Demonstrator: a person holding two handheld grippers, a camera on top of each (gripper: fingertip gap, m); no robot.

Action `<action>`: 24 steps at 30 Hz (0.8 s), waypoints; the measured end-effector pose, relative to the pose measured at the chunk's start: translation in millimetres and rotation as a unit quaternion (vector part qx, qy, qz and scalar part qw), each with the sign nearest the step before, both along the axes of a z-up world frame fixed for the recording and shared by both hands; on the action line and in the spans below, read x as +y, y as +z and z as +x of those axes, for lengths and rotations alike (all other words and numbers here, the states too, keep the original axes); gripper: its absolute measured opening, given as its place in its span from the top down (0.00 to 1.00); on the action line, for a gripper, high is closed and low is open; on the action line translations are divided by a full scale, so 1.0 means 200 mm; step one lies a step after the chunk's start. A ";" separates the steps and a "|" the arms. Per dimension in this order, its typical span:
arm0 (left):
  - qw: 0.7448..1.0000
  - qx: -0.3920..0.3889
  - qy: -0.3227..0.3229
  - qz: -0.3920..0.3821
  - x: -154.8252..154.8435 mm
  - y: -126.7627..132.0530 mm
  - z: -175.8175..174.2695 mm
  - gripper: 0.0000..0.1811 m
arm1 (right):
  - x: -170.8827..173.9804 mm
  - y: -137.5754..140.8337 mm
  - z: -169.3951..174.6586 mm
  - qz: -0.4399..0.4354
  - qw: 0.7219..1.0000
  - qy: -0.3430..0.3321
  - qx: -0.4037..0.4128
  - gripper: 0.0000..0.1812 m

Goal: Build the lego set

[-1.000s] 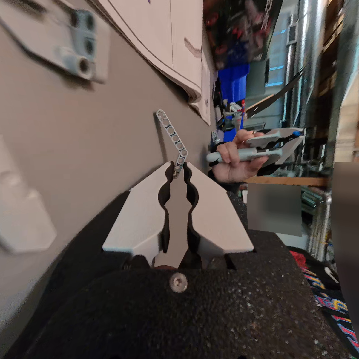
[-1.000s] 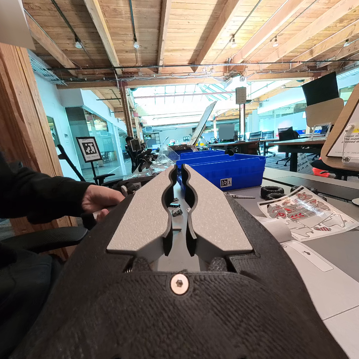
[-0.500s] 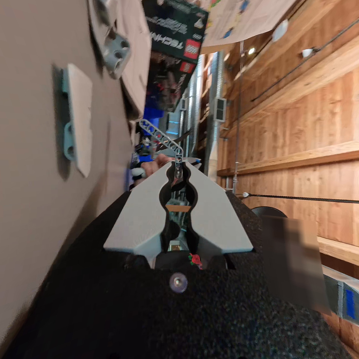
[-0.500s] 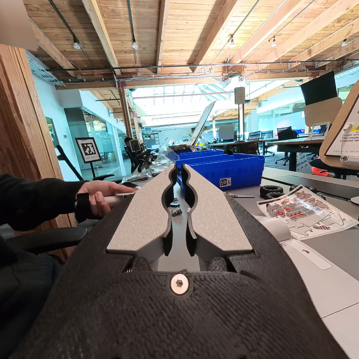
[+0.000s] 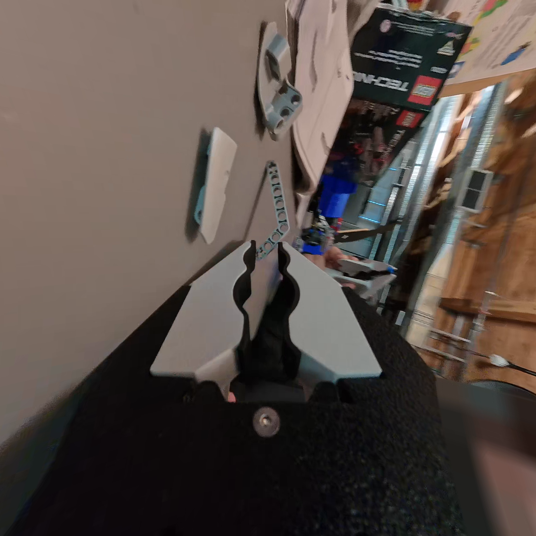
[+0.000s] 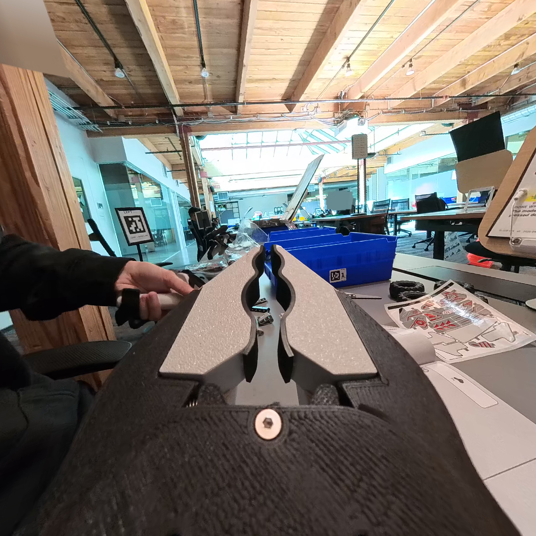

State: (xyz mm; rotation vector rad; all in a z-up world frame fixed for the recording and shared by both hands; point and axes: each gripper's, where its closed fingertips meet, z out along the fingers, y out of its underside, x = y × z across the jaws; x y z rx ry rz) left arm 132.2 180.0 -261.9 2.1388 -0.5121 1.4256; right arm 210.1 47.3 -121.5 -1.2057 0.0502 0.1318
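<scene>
Here, in the left wrist view, the camera is rolled so the grey bench [image 5: 101, 145] fills the left side. The left claw [image 5: 265, 249] is clenched on one end of a grey bent liftarm with a row of holes [image 5: 278, 208]; the rest of the beam sticks out past the tips. Two pale panel pieces lie on the bench: a flat one [image 5: 216, 185] and a curved one with pin holes [image 5: 275, 78]. Beside them are the instruction booklet [image 5: 319, 87] and the black set box [image 5: 406, 58].

In the right wrist view, the right claw [image 6: 268, 251] is held over the bench edge, its jaws a narrow slit apart and gripping nothing. Beyond stand blue bins [image 6: 342, 258]; their contents cannot be seen. Black tyres [image 6: 406, 290] and one sticker sheet [image 6: 458, 319] lie to the right, with small loose parts [image 6: 262, 310] between the fingers.
</scene>
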 end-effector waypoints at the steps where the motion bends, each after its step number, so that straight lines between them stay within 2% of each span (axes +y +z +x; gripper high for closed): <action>1: 1.000 0.003 -0.002 0.028 0.02 -0.02 -0.01 0.92 | 0.00 0.00 0.00 0.000 1.000 0.000 -0.001 0.99; 5: 0.991 0.005 -0.016 0.132 0.11 -0.04 -0.01 0.94 | 0.01 0.00 -0.02 -0.001 1.000 0.005 -0.005 0.99; 9: 0.987 -0.002 -0.028 0.157 0.11 -0.05 -0.02 0.95 | 0.01 0.00 -0.03 -0.006 1.000 0.005 -0.014 0.99; 12: 0.980 -0.020 -0.069 0.184 0.09 -0.05 -0.04 0.95 | 0.01 0.00 -0.03 -0.005 1.000 0.004 -0.014 0.99; 15: 0.962 -0.034 -0.118 0.243 0.05 -0.05 -0.05 0.96 | 0.01 0.01 -0.02 0.000 1.000 0.005 -0.009 0.99; 21: 0.929 -0.104 -0.257 0.244 -0.30 0.01 -0.03 0.97 | 0.00 0.01 -0.01 0.001 1.000 0.001 -0.009 0.99; 22: 0.915 -0.109 -0.291 0.258 -0.35 -0.01 -0.03 0.97 | 0.00 0.01 -0.01 0.002 1.000 -0.001 -0.009 0.99; 24: 0.865 -0.137 -0.382 0.296 -0.47 -0.04 -0.06 0.97 | 0.00 0.01 0.00 0.003 1.000 -0.005 -0.008 0.99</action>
